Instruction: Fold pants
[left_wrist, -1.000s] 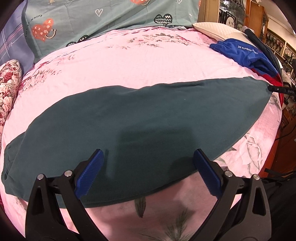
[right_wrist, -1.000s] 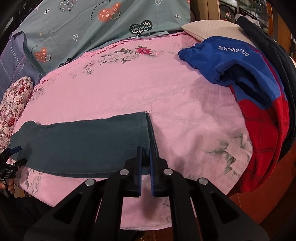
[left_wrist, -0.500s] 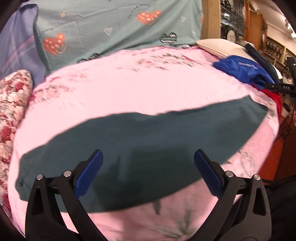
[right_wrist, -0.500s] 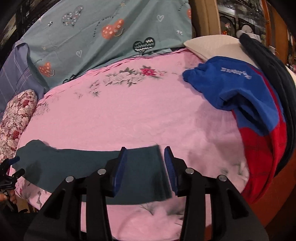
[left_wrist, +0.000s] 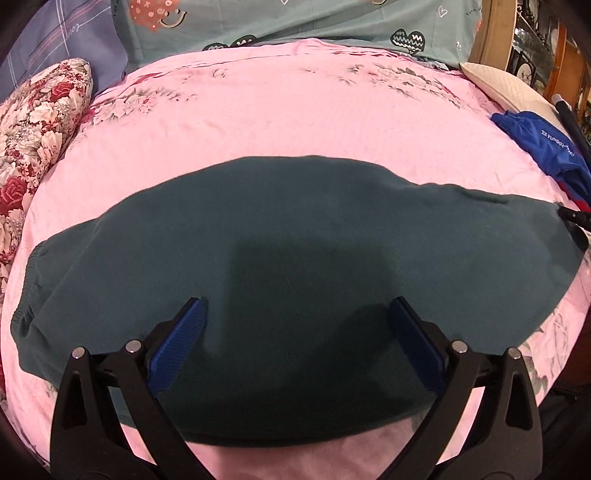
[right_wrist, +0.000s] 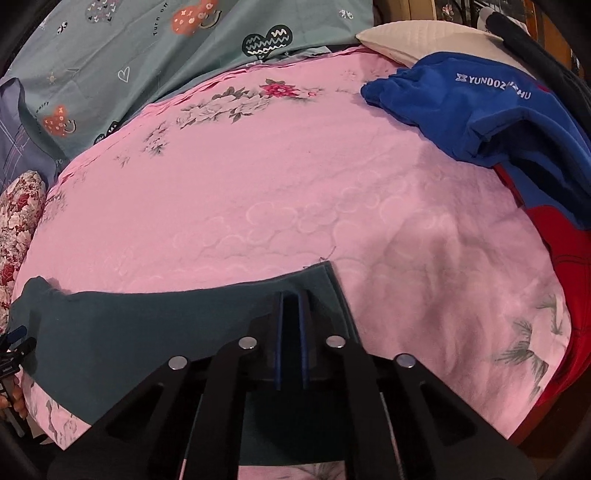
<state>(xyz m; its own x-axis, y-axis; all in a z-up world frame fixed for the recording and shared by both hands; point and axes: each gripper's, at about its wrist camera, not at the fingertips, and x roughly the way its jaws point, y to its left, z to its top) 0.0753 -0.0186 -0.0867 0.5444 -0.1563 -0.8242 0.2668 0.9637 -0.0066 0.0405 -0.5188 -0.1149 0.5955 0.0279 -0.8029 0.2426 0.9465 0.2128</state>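
Note:
Dark teal pants (left_wrist: 295, 229) lie flat across the pink floral bedsheet (left_wrist: 295, 110), with the waistband (left_wrist: 27, 291) at the left. My left gripper (left_wrist: 297, 301) hovers open and wide over the middle of the cloth, nothing between its pads. In the right wrist view the leg end (right_wrist: 328, 280) of the pants (right_wrist: 147, 325) sits under my right gripper (right_wrist: 293, 295). Its jaws are closing, and a ridge of teal cloth stands pinched between the blue pads. The right gripper's tip (left_wrist: 572, 218) shows at the far right of the left wrist view.
A blue garment (right_wrist: 480, 110) on red clothing (right_wrist: 569, 280) lies at the bed's right edge, beside a cream pillow (right_wrist: 417, 37). A teal patterned quilt (right_wrist: 184, 48) lies along the back. A red floral cushion (left_wrist: 33, 147) sits at the left.
The right gripper opened off the leg end, then came down and narrowed on it again. The left gripper stayed open and slid along the pants toward the waistband.

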